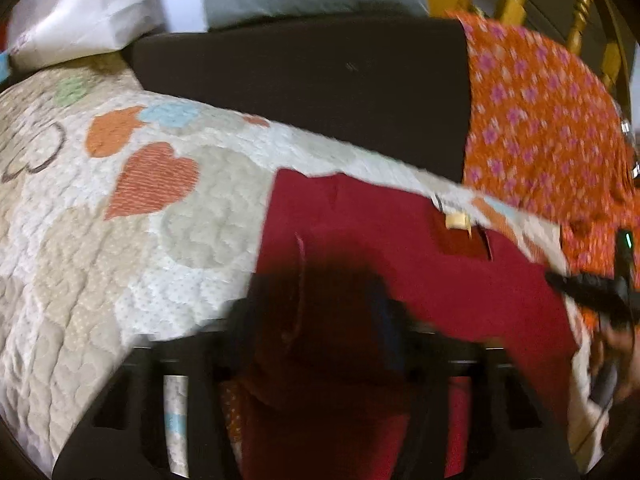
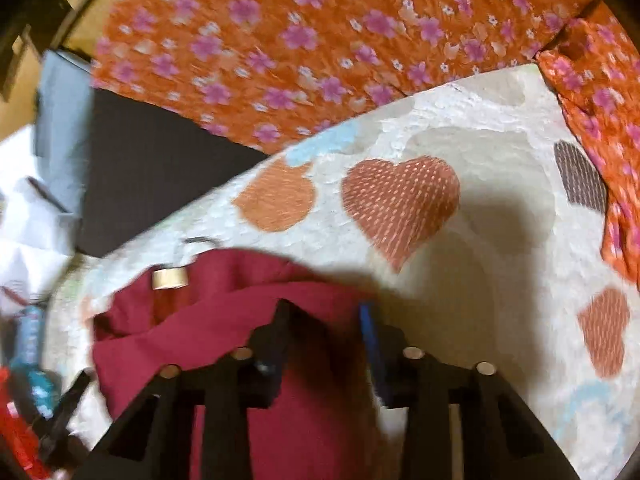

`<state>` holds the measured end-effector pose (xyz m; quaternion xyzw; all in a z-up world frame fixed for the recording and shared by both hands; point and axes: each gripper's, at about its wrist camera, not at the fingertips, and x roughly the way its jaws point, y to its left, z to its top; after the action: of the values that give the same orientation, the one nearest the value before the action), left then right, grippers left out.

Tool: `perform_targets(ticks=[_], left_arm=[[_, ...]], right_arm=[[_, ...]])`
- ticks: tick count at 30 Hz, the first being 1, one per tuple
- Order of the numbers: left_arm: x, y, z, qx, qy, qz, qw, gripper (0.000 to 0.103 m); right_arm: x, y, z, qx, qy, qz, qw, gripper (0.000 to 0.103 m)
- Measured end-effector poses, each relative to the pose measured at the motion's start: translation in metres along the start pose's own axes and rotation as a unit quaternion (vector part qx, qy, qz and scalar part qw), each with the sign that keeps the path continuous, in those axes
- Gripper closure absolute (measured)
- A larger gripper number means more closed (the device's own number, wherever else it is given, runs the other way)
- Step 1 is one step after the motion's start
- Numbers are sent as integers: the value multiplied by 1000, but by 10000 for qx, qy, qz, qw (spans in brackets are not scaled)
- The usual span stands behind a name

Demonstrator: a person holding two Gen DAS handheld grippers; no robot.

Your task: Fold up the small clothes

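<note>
Clearly, the dark red garment (image 2: pixel 256 300) is a small soft piece with a cream label (image 2: pixel 170 278) at its edge, lying rumpled on the heart-patterned quilt (image 2: pixel 480 216). The right hand-held gripper (image 2: pixel 326 320) is spread, its fingers over the garment's edge. The left hand-held gripper (image 1: pixel 320 300) is above the same garment, too blurred to tell its state.
</note>
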<state>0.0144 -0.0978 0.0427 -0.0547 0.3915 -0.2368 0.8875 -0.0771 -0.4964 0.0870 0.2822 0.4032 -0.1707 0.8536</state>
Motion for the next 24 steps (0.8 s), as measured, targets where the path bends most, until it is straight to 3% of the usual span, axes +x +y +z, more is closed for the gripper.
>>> perform_targets(ticks=[3, 7, 10, 12, 16, 19, 21, 23, 24], left_arm=[[12, -2, -3, 169, 78, 197, 9996, 85], [16, 1, -5, 119, 210, 256, 9994, 87], [12, -1, -5, 187, 211, 353, 9990, 87], [10, -1, -6, 169, 246, 368, 9989, 87], [8, -3, -11, 206, 207, 458, 9985, 86], [-1, -5, -17, 320, 281, 551, 9976, 75], [-18, -4, -25, 372, 332, 575, 9971, 59], [-38, 0, -36, 369, 393, 505, 9973, 34], [-46, 3, -40, 356, 449, 496, 9971, 32]], right_arm=[[26, 10, 12, -255, -109, -365, 9989, 81], [38, 28, 20, -918, -113, -822, 9923, 81], [10, 20, 15, -737, -159, -591, 9954, 81], [-24, 15, -4, -625, -232, -207, 9976, 81], [-35, 22, -58, -1110, 285, -251, 9931, 81], [-21, 13, -81, -1028, 326, -320, 9937, 79], [-34, 9, -79, -849, 435, -401, 9946, 78], [-59, 8, -81, -713, 334, -206, 9967, 76], [-75, 8, -86, -716, 228, -78, 9971, 74]])
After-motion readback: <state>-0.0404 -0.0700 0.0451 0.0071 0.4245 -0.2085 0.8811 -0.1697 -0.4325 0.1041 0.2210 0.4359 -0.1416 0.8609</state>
